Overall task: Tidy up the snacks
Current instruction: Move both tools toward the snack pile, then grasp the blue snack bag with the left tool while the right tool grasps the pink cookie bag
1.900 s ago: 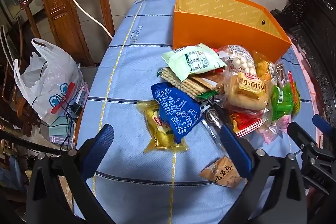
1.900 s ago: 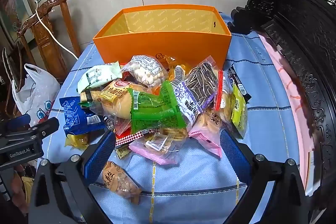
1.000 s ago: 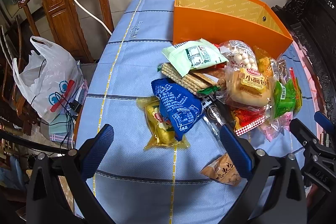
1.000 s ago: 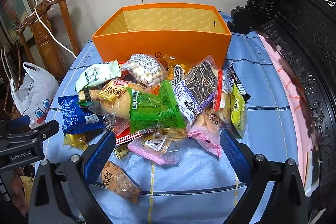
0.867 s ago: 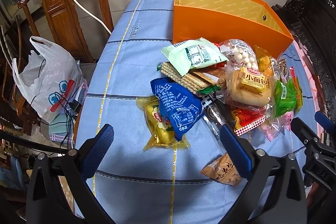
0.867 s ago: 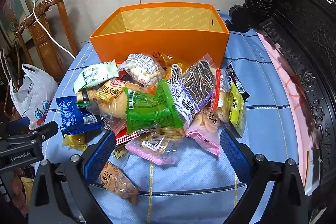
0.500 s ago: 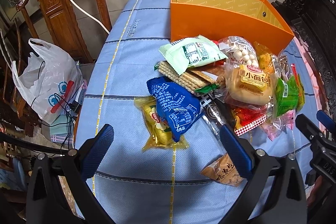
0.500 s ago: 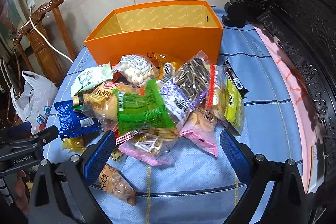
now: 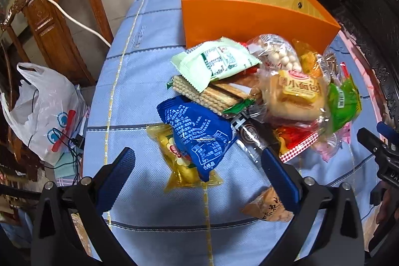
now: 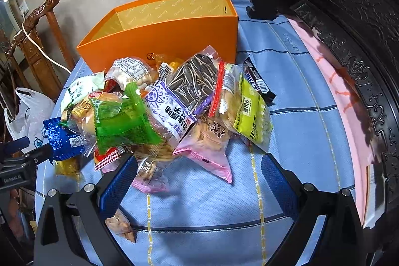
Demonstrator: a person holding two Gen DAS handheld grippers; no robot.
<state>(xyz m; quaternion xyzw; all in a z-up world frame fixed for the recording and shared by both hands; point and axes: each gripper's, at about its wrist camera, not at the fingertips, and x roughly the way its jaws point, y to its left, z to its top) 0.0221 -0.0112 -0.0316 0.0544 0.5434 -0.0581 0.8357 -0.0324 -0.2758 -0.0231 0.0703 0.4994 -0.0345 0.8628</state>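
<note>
Hand-held grippers (image 9: 199, 176) (image 10: 197, 178) agape before bare orange box (image 10: 174, 41)

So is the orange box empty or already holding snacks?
Empty as far as shown: the orange box shows only bare yellow inner walls; its floor is hidden. The snacks lie outside.

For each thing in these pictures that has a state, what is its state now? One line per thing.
orange box: open at the top, no snack seen inside.
left gripper: open, holding nothing, above the blue packet.
right gripper: open, holding nothing.
sunflower seed bag: sealed, on top of the pile.
white plastic bag: open, beside the table.
</note>
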